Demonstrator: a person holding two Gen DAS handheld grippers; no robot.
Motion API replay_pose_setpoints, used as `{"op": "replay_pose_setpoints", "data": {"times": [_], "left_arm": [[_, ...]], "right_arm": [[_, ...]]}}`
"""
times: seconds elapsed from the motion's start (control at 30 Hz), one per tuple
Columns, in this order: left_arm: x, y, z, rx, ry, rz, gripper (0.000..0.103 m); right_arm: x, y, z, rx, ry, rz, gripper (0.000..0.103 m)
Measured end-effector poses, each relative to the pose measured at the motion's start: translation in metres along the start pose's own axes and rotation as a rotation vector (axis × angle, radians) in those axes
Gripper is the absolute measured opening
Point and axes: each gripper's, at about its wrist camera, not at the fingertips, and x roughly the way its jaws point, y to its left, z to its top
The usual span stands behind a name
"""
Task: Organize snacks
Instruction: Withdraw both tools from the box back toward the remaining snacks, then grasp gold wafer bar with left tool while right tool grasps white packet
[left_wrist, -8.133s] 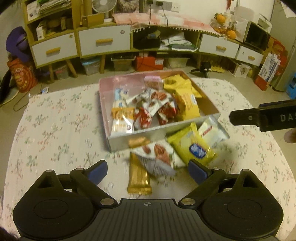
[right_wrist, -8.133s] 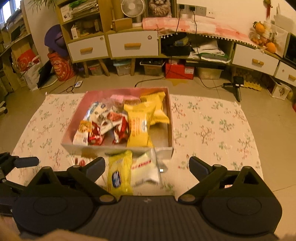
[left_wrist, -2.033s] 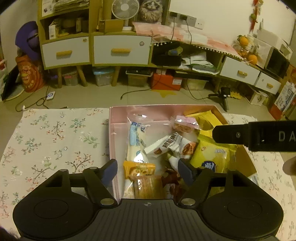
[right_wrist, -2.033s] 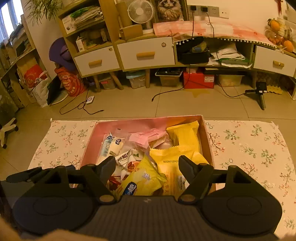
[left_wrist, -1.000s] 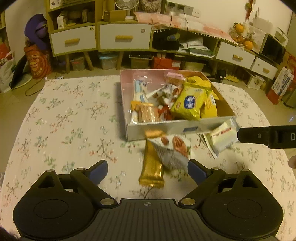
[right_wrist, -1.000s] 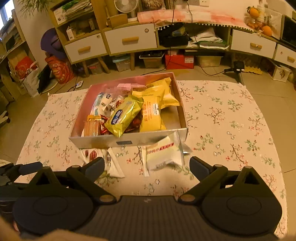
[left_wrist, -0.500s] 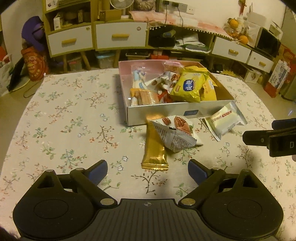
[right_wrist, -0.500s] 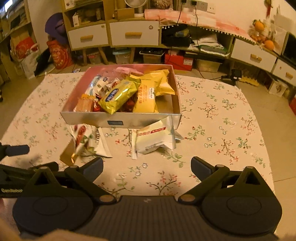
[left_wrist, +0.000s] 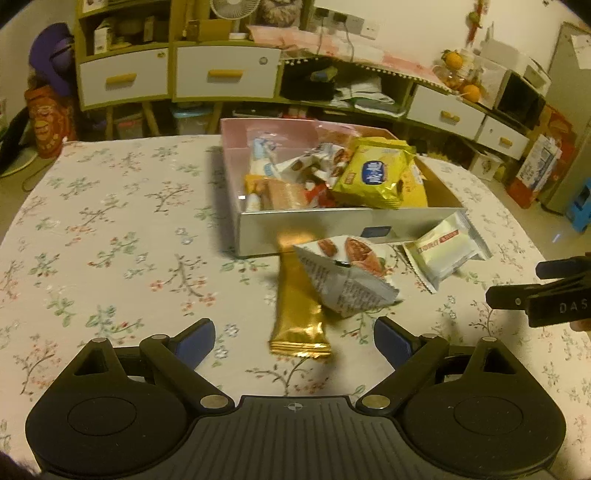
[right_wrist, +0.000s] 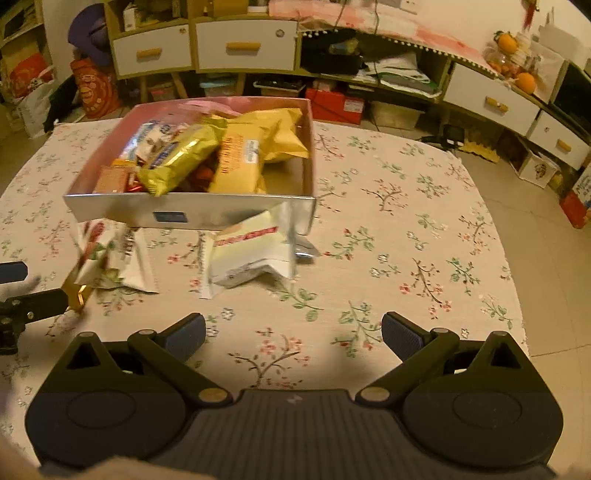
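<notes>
A pink-lined box (left_wrist: 332, 221) full of snack packs stands on the flowered tablecloth; it also shows in the right wrist view (right_wrist: 221, 214). Three packs lie in front of it: a gold bar (left_wrist: 297, 306), a white nut pack (left_wrist: 343, 275) resting on the bar, and a white wafer pack (left_wrist: 447, 251). The wafer pack (right_wrist: 247, 251) and the nut pack (right_wrist: 110, 254) also show in the right wrist view. My left gripper (left_wrist: 293, 341) is open and empty, just short of the gold bar. My right gripper (right_wrist: 293, 334) is open and empty, short of the wafer pack.
The flowered tablecloth (left_wrist: 110, 229) covers the round table. Behind it stand low cabinets with white drawers (left_wrist: 225, 75) and floor clutter. The right gripper's side (left_wrist: 546, 302) shows at the right edge of the left wrist view.
Both grippers drew back from over the box and came down low toward the table, in front of the loose packs. Both stay open. The yellow pack and a wafer bar now lie in the box.
</notes>
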Motion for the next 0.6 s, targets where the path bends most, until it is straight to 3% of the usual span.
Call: {"op": "replay_pose_setpoints", "data": {"times": [0.07, 0.13, 0.2, 0.33, 0.6], "left_arm": [[0.005, -0.004, 0.001, 0.035, 0.002, 0.004, 0.087], [0.011, -0.007, 0.001, 0.061, 0.018, 0.012, 0.070], [0.017, -0.008, 0.001, 0.070, 0.030, 0.016, 0.062], [0.026, -0.010, 0.000, 0.092, 0.042, 0.031, 0.048], [0.031, -0.011, 0.004, 0.098, 0.043, 0.077, 0.031]], "right_arm": [[0.003, -0.003, 0.000, 0.009, 0.008, -0.003, 0.102], [0.004, -0.006, -0.001, 0.012, 0.012, -0.004, 0.102], [0.004, -0.007, -0.001, 0.008, 0.004, 0.001, 0.102], [0.006, -0.008, 0.002, 0.009, -0.015, 0.012, 0.102], [0.018, -0.009, 0.016, 0.057, -0.046, 0.057, 0.102]]}}
